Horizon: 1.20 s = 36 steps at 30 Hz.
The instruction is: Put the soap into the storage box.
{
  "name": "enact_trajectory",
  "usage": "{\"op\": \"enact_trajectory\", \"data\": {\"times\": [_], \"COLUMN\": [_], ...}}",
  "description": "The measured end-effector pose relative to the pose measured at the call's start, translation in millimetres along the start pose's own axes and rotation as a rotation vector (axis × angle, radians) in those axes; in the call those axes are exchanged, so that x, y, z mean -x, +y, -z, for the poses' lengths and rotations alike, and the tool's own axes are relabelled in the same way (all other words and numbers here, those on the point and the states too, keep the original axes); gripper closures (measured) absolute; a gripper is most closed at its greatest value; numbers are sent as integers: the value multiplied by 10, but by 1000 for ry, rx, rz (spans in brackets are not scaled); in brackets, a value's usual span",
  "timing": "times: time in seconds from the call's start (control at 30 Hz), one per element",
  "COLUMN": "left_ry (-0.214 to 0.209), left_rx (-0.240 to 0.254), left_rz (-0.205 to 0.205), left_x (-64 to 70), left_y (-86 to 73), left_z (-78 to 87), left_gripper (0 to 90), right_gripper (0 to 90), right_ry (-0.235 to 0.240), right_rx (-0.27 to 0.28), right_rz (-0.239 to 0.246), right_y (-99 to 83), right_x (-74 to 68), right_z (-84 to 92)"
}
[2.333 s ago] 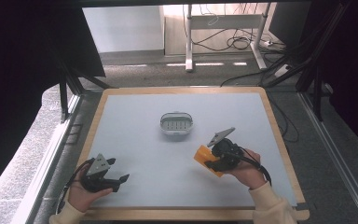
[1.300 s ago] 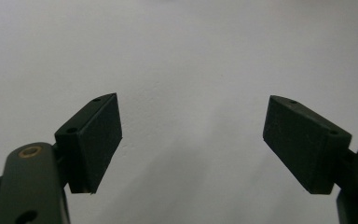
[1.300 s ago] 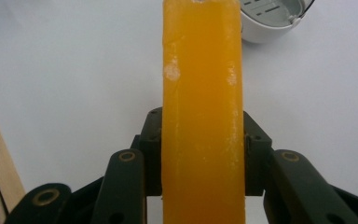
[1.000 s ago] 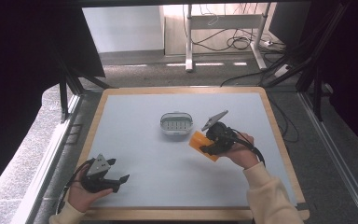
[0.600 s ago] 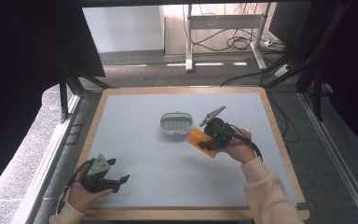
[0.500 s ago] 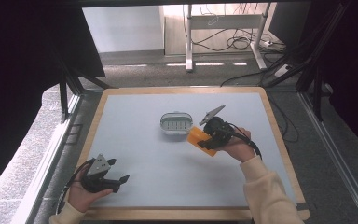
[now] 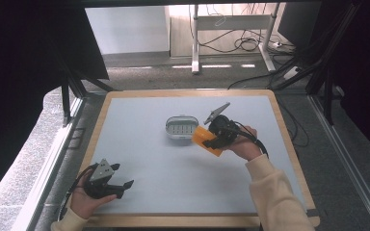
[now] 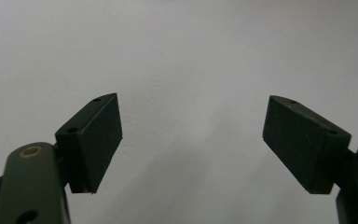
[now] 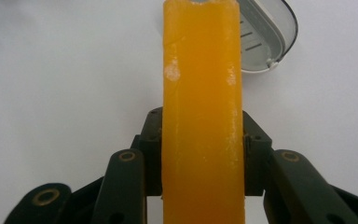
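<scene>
One orange soap bar, clamped in the right gripper, has moved up from mid-table to the near edge of the soap dish, so placement looks next; left gripper idles, jaws apart.

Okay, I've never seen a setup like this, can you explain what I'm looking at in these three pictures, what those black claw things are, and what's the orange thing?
A person sits at a table holding a hand tool in each hand; each tool ends in a two-jaw gripper. One picture comes from a camera above the table, looking down. The other two come from small cameras riding on the grippers, looking out along their black jaws.

The left gripper rests near the table's front edge, jaws open with nothing between them. The right gripper is shut on an orange bar, probably soap, gripped by its narrow sides. On the table lies a small grey oval dish with a slotted floor, and the bar is held right beside it.
</scene>
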<state>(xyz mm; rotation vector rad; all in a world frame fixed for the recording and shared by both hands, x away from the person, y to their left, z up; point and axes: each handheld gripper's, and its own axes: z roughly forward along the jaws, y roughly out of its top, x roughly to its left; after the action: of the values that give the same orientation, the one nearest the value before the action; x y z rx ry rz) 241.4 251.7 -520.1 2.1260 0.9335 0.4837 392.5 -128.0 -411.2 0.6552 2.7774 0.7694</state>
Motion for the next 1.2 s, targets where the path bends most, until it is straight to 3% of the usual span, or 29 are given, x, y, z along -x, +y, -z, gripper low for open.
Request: {"op": "enact_trajectory", "data": {"times": [1.2], "left_ry": [-2], "left_rx": [-6], "left_rz": [-10], "left_x": [-11], "left_y": [3], "left_z": [3], "left_gripper": [197], "right_gripper": [615], "right_ry": [5], "right_rx": [-21], "right_rz": [68], "right_y": [322], "right_x": [118], "right_z": [-135]}}
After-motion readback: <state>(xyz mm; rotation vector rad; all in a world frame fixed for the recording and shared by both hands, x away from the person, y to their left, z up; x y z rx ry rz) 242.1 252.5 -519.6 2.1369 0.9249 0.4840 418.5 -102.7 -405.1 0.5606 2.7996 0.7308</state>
